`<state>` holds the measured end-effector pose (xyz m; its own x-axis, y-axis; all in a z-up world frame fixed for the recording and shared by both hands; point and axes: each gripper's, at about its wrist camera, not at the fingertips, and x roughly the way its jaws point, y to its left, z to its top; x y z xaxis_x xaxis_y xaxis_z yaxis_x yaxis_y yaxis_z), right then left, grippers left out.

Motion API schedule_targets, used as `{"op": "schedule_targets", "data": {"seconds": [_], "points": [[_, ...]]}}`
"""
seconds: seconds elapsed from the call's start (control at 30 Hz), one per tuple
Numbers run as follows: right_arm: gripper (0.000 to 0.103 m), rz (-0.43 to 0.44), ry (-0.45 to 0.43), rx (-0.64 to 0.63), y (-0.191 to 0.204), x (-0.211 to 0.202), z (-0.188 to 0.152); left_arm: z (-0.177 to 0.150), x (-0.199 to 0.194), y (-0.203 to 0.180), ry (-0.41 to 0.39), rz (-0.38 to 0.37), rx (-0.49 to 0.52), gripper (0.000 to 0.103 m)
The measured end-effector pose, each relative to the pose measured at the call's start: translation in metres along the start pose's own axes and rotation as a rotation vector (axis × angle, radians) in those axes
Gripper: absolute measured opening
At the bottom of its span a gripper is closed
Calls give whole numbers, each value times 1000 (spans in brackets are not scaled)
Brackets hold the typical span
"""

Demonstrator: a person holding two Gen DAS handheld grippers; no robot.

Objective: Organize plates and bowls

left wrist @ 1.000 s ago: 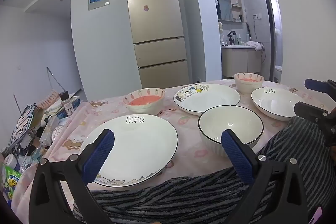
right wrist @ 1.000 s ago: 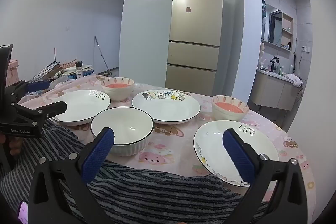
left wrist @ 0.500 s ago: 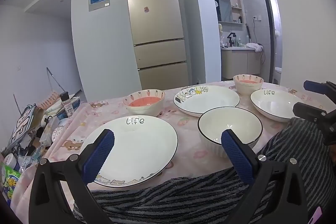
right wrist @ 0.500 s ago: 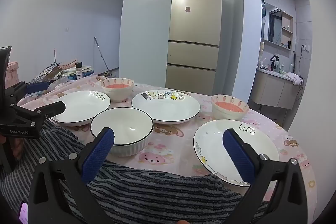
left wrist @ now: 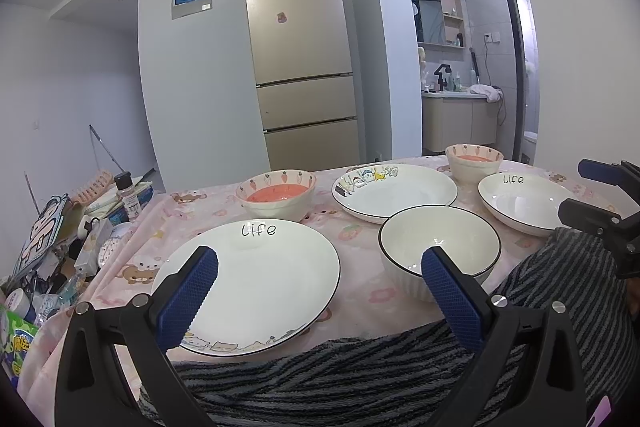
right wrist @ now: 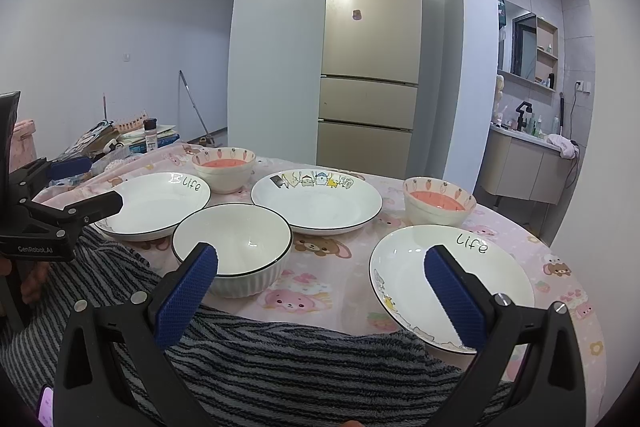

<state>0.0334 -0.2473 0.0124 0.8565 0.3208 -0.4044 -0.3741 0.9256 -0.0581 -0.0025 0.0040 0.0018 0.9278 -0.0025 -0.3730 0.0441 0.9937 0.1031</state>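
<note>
Striped grey fabric (left wrist: 360,379) fills the near edge, and above it both tools hang wide open, gripping nothing: left gripper (left wrist: 320,267) over the left "life" plate (left wrist: 256,279), right gripper (right wrist: 320,267) between the white ribbed bowl (right wrist: 240,251) and the right "life" plate (right wrist: 404,279). Further back on the pink tablecloth (right wrist: 320,291): cartoon plate (right wrist: 316,199) in the middle, flanked by two carrot bowls (right wrist: 223,169).

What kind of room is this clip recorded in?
Most likely a home dining area: a tall fridge by the wall, a table with a pink cartoon tablecloth holding plates and bowls, and a washbasin nook off to the side.
</note>
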Motion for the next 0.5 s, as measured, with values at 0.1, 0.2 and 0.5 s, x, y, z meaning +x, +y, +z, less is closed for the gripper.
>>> {"op": "schedule_targets", "data": {"seconds": [0.1,0.2,0.5], "points": [[103,1,1,1,0,0,0,0,0,1,0,-1,-2,103],[103,2,4,1,1,1,-1,0,0,0,0,-1,-3,103],[103,3,2,7,-1,1,-1,0,-1,1,1,-1,-3,103]]}}
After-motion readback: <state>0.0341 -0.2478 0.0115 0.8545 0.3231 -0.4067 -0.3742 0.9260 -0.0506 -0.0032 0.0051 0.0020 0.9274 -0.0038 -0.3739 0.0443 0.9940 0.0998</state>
